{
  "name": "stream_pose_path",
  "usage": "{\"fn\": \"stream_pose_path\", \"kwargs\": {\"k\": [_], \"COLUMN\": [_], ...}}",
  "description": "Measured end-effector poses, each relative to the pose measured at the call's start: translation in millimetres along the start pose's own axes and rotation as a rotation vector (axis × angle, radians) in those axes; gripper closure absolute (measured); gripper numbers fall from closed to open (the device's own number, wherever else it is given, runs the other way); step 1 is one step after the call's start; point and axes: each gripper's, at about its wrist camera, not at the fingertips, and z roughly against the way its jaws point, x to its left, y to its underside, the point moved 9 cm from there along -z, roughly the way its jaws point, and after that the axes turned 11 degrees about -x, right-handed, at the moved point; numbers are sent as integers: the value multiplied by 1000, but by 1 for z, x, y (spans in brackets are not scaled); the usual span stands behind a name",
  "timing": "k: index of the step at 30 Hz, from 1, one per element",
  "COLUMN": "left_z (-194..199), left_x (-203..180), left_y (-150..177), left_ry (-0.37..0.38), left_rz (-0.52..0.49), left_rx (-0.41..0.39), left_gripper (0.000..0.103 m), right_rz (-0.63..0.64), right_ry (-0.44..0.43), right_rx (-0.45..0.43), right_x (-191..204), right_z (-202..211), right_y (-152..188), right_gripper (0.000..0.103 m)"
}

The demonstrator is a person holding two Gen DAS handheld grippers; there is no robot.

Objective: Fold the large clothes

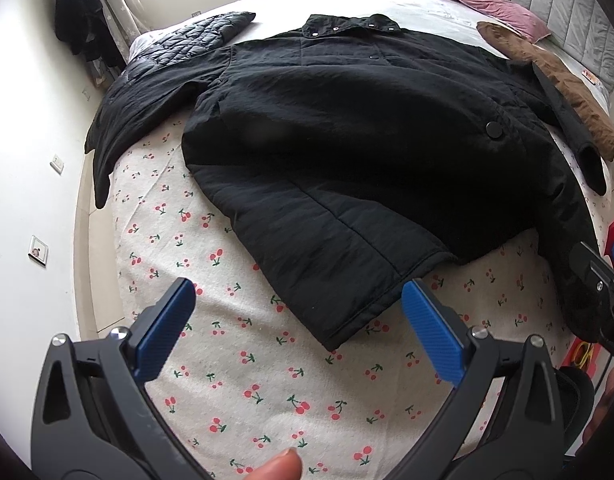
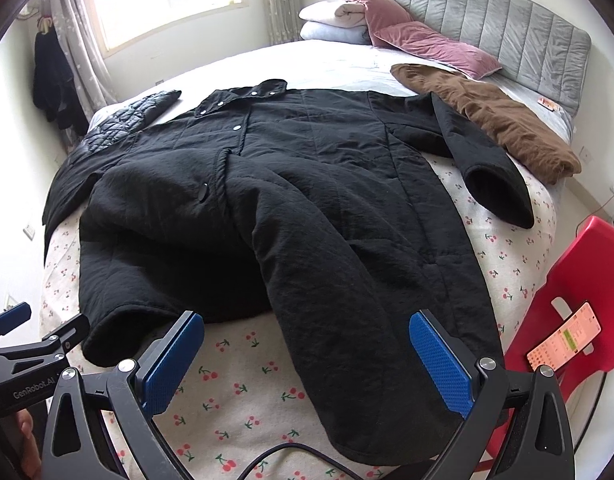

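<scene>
A large black padded coat (image 1: 347, 128) lies spread flat, front up, on the bed, collar toward the far side, hem toward me. It fills the right wrist view (image 2: 291, 192) too, both sleeves spread outward. My left gripper (image 1: 299, 292) is open and empty, hovering just short of the coat's near hem corner. My right gripper (image 2: 307, 328) is open and empty, with the coat's hem lying below between its fingers. The right gripper shows at the left view's right edge (image 1: 599, 280), the left gripper at the right view's left edge (image 2: 15, 336).
The bed has a cherry-print sheet (image 1: 243, 364). A brown garment (image 2: 495, 120) and a black quilted jacket (image 2: 123, 120) lie beside the coat. Pink pillows (image 2: 427, 44) and a grey headboard (image 2: 507, 24) are at the far end. A red chair (image 2: 575, 288) holding a phone stands right of the bed.
</scene>
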Motion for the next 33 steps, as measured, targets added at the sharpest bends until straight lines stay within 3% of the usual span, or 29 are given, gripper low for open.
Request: {"fn": "stream_pose_path", "kwargs": {"k": [14, 20, 24, 33], "left_z": [-6, -7, -6, -16], "left_x": [1, -3, 1, 55], "left_y": [-6, -6, -10, -30], "left_ry": [32, 131, 222, 261], "left_rz": [8, -18, 19, 149], "left_rx": [-30, -7, 14, 0], "left_gripper": [0, 0, 0, 0], "right_rz": [18, 41, 93, 54], "right_ry": [11, 5, 15, -96], "right_rx": [14, 9, 17, 78], "right_x": [-1, -1, -5, -46], "right_z": [-8, -11, -16, -18], "right_y": [1, 1, 0, -10], "right_gripper": [0, 0, 0, 0]}}
